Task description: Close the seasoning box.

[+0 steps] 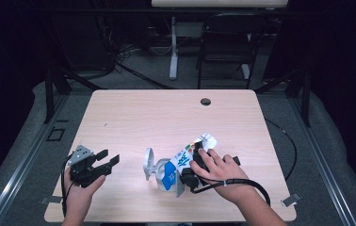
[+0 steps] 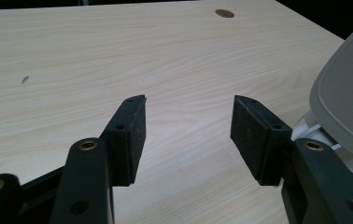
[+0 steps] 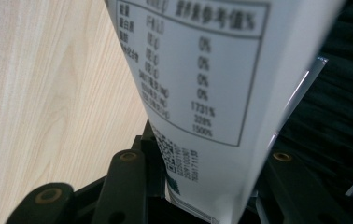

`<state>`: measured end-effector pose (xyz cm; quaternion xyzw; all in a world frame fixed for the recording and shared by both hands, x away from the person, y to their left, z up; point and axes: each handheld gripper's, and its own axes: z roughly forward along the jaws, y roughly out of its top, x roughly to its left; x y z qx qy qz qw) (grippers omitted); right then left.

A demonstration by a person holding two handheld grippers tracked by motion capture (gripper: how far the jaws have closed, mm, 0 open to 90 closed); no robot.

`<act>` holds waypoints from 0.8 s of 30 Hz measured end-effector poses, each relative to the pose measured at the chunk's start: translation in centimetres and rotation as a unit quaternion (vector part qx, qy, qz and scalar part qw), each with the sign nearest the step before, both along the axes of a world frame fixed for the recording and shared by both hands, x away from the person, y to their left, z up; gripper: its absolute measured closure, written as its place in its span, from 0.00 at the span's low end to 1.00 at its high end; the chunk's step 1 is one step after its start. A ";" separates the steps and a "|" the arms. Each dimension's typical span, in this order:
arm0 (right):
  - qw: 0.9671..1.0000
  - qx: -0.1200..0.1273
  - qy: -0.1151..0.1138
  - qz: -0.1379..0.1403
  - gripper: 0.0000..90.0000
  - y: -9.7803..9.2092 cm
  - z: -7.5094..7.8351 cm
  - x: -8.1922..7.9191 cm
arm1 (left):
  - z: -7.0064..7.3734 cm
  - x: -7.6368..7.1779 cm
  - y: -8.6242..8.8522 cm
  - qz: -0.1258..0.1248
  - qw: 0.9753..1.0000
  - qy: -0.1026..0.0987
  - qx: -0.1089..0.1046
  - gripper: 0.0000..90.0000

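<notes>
White packet [image 3: 198, 93], lower end hidden between right gripper [image 3: 202, 186] fingers.

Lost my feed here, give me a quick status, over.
Left gripper open, nothing between its jaws. Right gripper shut on printed packet, tilted over white container. Container's lid open. Nothing in the way.

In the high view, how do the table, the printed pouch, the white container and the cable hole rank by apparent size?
1. table
2. printed pouch
3. white container, near the pouch in size, so unsure
4. cable hole
</notes>
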<state>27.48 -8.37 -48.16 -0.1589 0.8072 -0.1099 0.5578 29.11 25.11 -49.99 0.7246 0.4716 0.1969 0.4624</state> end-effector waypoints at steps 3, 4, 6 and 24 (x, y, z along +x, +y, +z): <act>1.000 -0.002 -0.002 -0.003 0.72 0.0 0.1 0.0 | 0.0 0.0 0.0 0.000 1.000 -0.001 -0.002 0.51; 1.000 -0.001 -0.003 -0.004 0.72 0.0 0.1 0.0 | 0.0 0.0 0.0 0.000 1.000 -0.001 -0.001 0.51; 1.000 0.002 -0.004 -0.004 0.73 0.0 0.2 0.0 | 0.0 0.0 0.0 0.001 1.000 -0.001 -0.001 0.51; 1.000 0.011 -0.004 -0.014 0.80 0.0 0.2 0.1 | 0.1 -0.1 -0.6 -0.006 1.000 -0.004 0.005 0.51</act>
